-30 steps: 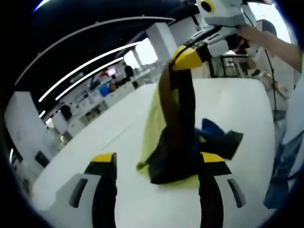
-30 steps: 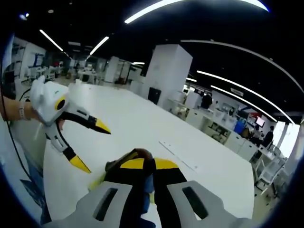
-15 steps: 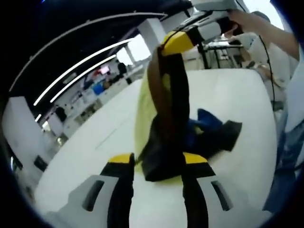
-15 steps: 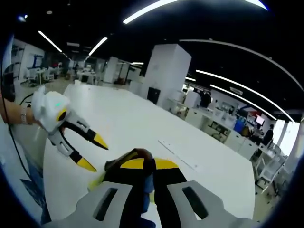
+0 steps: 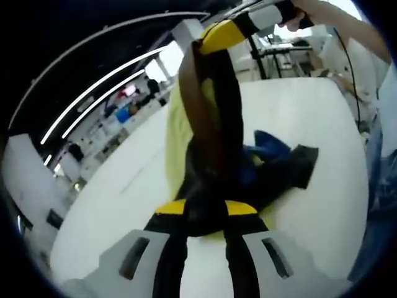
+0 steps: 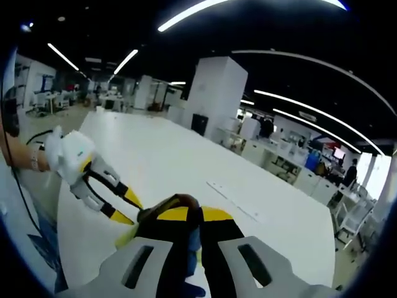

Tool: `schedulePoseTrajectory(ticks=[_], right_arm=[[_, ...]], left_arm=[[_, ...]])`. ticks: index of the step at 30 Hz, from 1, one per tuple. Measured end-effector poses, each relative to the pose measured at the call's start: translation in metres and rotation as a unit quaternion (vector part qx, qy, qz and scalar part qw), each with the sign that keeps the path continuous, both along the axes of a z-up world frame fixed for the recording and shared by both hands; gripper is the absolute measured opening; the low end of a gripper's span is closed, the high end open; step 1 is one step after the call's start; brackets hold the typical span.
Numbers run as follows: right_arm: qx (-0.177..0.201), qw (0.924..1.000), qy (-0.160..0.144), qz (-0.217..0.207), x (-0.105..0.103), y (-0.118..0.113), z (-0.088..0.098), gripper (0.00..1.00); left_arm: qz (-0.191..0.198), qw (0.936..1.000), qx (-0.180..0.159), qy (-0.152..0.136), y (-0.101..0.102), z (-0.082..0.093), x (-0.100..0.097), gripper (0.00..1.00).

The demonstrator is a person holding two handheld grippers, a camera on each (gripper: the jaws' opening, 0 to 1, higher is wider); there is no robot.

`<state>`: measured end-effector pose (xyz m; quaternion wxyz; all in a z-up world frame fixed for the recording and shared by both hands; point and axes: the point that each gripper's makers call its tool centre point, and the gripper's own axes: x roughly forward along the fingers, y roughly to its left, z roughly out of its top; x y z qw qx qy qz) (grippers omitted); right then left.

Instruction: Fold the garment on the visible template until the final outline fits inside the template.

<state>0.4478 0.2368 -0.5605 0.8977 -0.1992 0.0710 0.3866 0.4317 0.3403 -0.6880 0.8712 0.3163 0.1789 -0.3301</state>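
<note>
Colours of the garment, the grippers and the table

The garment (image 5: 211, 155) is colour-blocked: black, brown and pale yellow-green panels, with a patch of royal blue (lying by the black sleeve end). The left gripper (image 5: 205, 214) has black jaws tipped in bright yellow, set in light grey housings; the right gripper (image 6: 189, 216) matches it, yellow tips over black on grey-white. The table (image 6: 186, 161) is plain white, unpatterned.

No legible text, label, brand, number or sign anywhere; distant screens too blurred to read.
</note>
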Motion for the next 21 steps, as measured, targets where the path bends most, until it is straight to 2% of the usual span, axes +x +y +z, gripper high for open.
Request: schedulePoseTrajectory(ticks=[5, 14, 21], right_arm=[[0.001, 1.0, 0.004, 0.001, -0.002, 0.0, -0.002, 0.05], [0.006, 1.0, 0.007, 0.0, -0.001, -0.003, -0.001, 0.05], [0.005, 0.9999, 0.009, 0.005, -0.003, 0.0, -0.002, 0.05]], left_arm=[[0.003, 0.9998, 0.013, -0.018, 0.0, 0.002, 0.006, 0.1], [-0.005, 0.9979, 0.058, -0.03, 0.002, -0.008, 0.009, 0.1], [-0.013, 0.997, 0.061, -0.046, -0.009, -0.012, 0.014, 0.1]])
